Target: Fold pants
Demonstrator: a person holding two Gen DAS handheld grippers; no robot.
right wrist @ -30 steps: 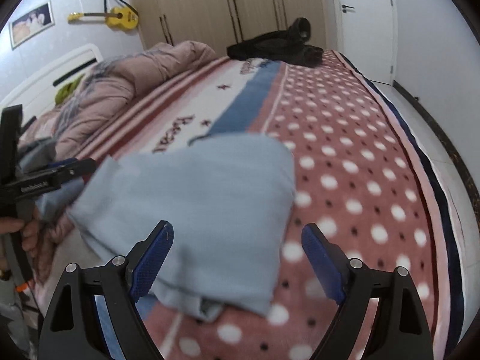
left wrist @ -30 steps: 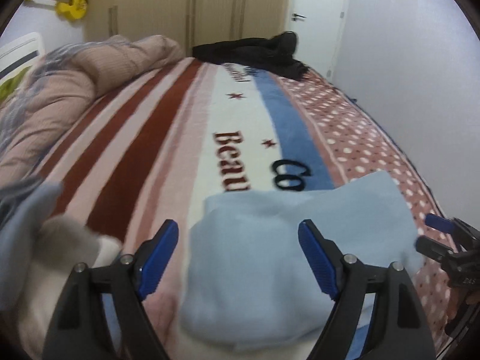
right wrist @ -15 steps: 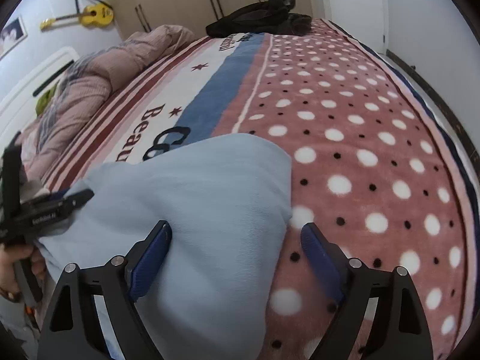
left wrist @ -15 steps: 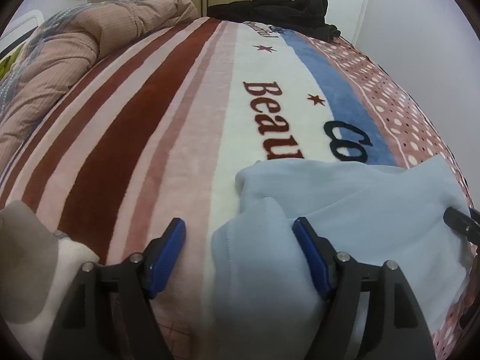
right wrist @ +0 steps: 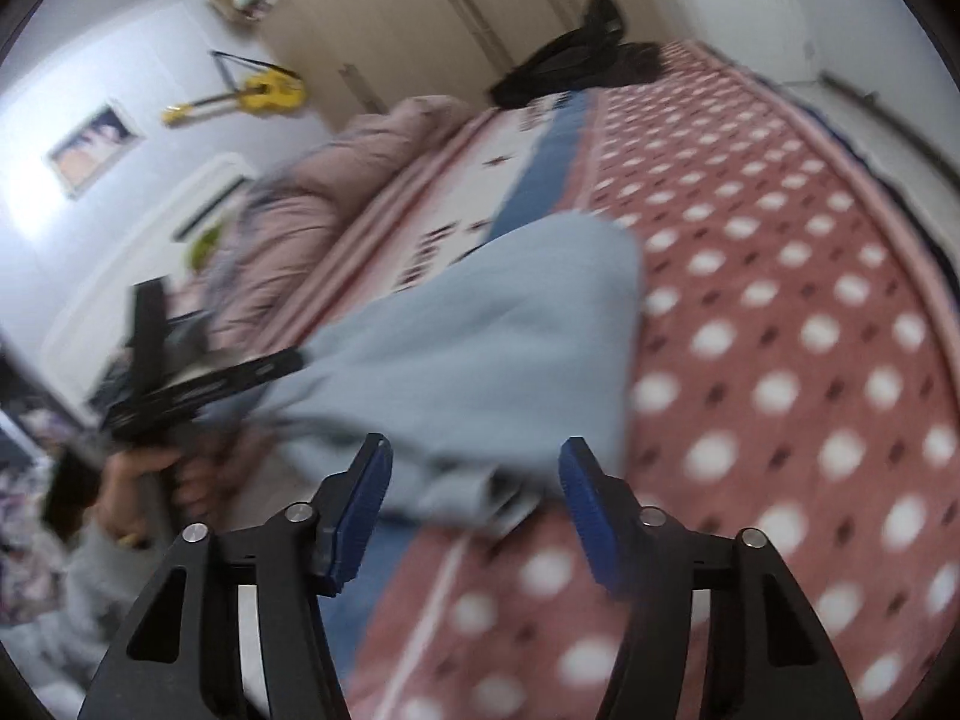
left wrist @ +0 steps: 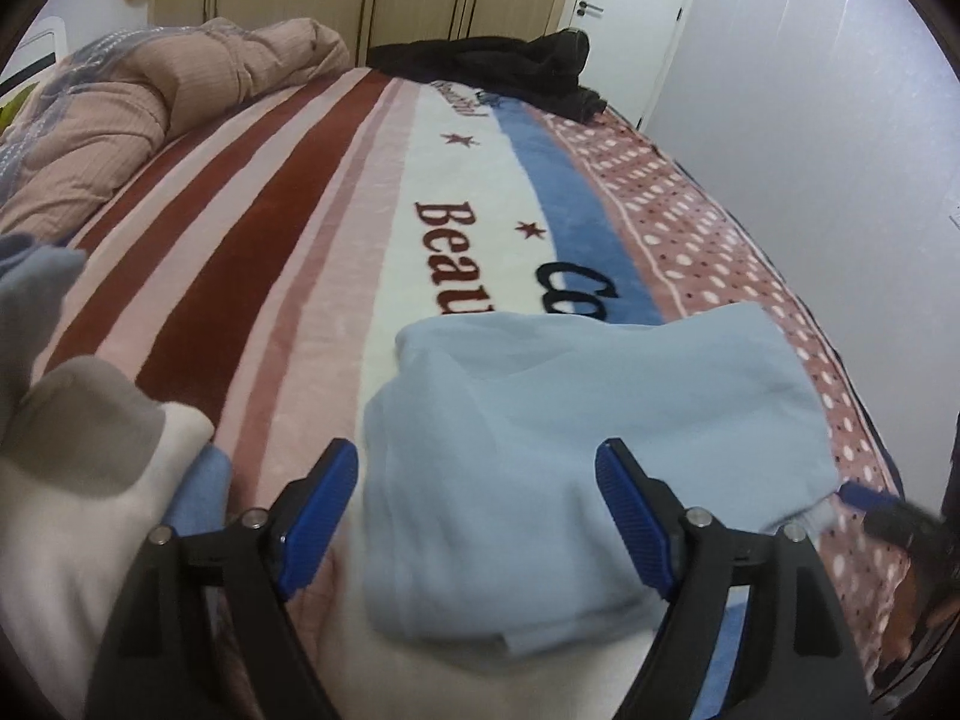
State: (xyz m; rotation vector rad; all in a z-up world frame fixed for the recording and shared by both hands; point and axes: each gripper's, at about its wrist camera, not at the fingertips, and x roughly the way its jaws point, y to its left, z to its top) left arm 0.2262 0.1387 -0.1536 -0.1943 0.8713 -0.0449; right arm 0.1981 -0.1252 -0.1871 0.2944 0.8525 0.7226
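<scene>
Left wrist: folded pants (left wrist: 576, 438) dead ahead.
My left gripper (left wrist: 477, 519) gapes empty over their near edge; right gripper (right wrist: 474, 501) likewise.

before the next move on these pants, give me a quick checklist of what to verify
1. Left gripper open, nothing held: ok.
2. Right gripper open, nothing held: ok.
3. Light blue pants lie folded on the blanket: ok.
4. Folded edges square: not ok, near corner bunches up.
5. Right view sharp enough to aim by: not ok, blurred.
6. Grey and cream clothing touching the pants: cannot tell.
</scene>
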